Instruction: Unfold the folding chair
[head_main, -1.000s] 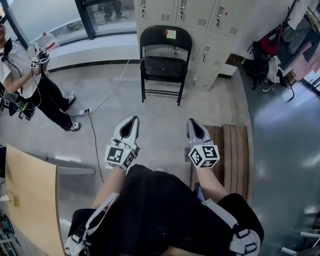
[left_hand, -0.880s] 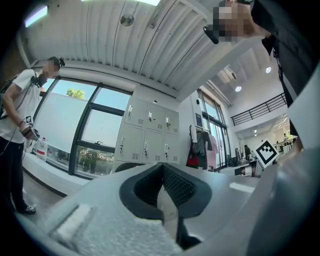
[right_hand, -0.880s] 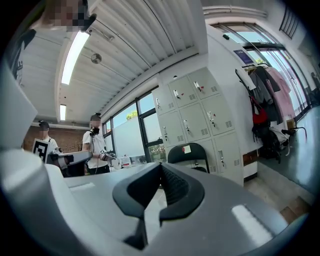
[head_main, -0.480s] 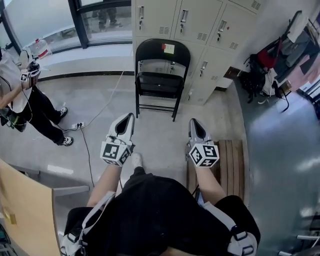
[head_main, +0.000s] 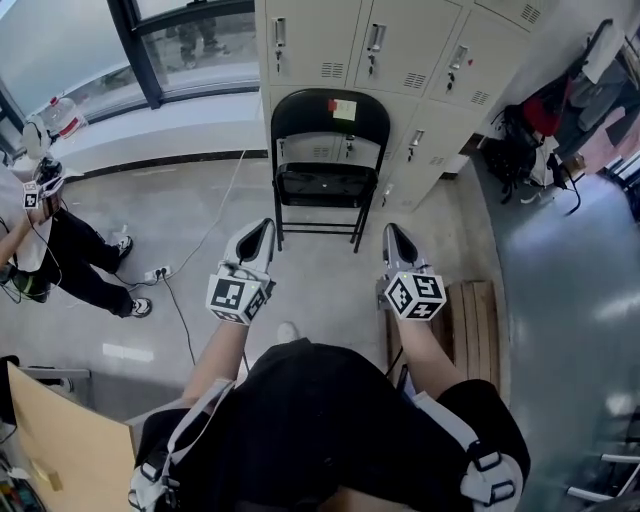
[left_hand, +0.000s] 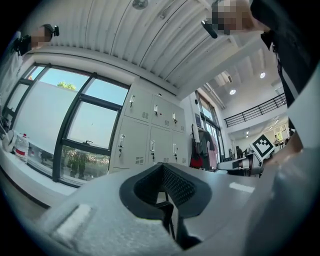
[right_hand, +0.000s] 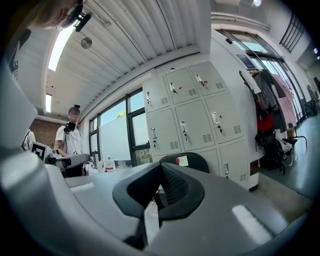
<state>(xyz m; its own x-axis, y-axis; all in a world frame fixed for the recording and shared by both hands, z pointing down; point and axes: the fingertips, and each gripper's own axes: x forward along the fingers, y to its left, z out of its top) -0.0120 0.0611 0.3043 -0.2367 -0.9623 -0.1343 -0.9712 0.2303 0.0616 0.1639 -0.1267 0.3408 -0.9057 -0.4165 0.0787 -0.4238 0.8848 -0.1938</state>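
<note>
A black folding chair (head_main: 322, 185) stands opened out on the grey floor, its back against the lockers, with a small note stuck on its backrest. My left gripper (head_main: 263, 227) and right gripper (head_main: 391, 231) are held side by side, pointing at the chair and a short way from its front legs. Both are shut with nothing in them. In the left gripper view the left gripper (left_hand: 162, 168) has its jaws together, and a sliver of the chair shows below them. In the right gripper view the chair's backrest (right_hand: 188, 160) rises just past the shut right gripper (right_hand: 161, 167).
Grey lockers (head_main: 370, 50) line the wall behind the chair. A person (head_main: 50, 250) stands at the left near a power strip with its cable (head_main: 160, 272). A wooden slatted pallet (head_main: 470, 320) lies at my right. Bags and clothes (head_main: 540, 130) hang at the far right. A board (head_main: 60, 440) leans at the lower left.
I have walked toward the chair; it now sits closer to both gripper tips. The pallet has slid back beside me. Both grippers stay shut and level.
</note>
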